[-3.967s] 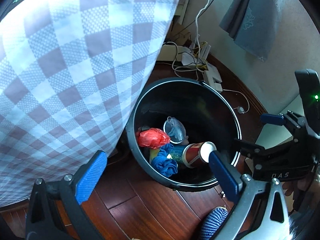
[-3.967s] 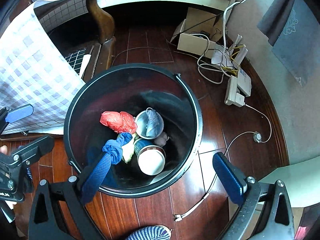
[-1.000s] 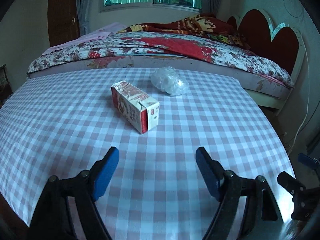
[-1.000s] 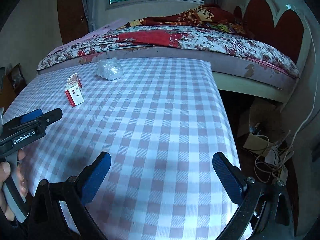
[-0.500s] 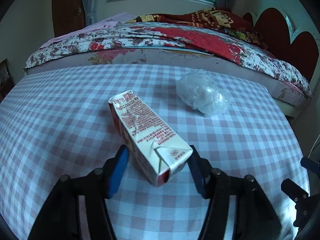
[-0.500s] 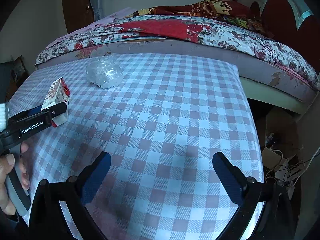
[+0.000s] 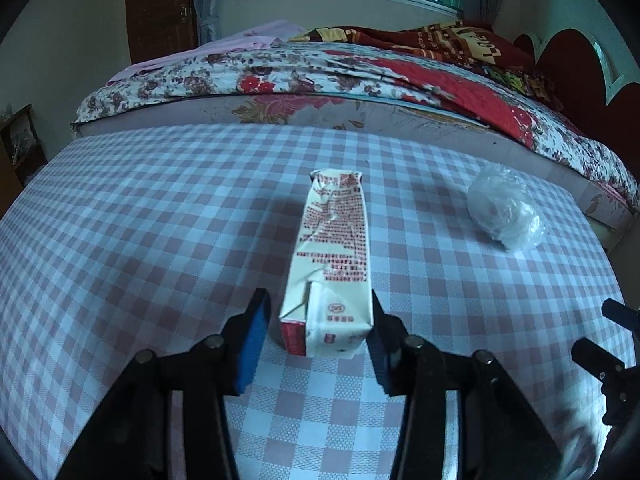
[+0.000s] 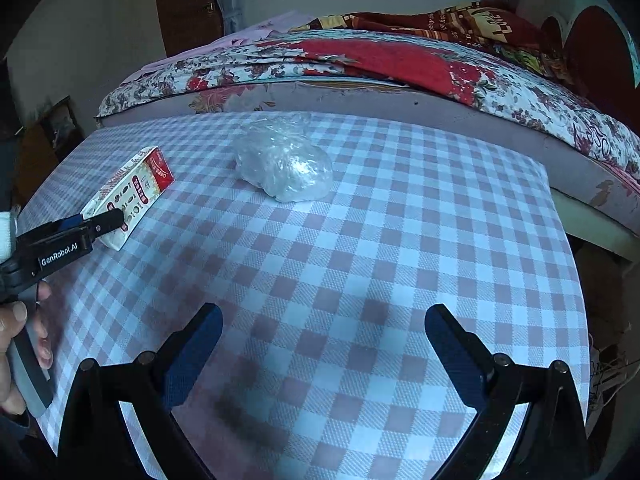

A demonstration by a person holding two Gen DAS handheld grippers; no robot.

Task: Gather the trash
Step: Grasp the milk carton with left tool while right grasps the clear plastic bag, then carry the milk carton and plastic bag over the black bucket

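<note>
A creased paper carton (image 7: 332, 256) lies flat near the checked woven tablecloth's (image 7: 140, 220) left edge, between the left gripper's (image 7: 318, 334) blue-padded fingers, right pad touching, left just clear. Further right, near the far edge, sits a crinkled clear plastic wad (image 8: 286, 168). The right gripper (image 8: 320, 352) hangs spread wide, holding nothing.

The crumpled clear plastic bag (image 8: 285, 172) lies on the checked table (image 8: 400, 248). Left of the bag, the left tool (image 8: 100, 222) straddles a red-and-white carton (image 8: 134, 196). Nearer than the bag, the right tool (image 8: 320, 344) hovers, pads wide apart.
</note>
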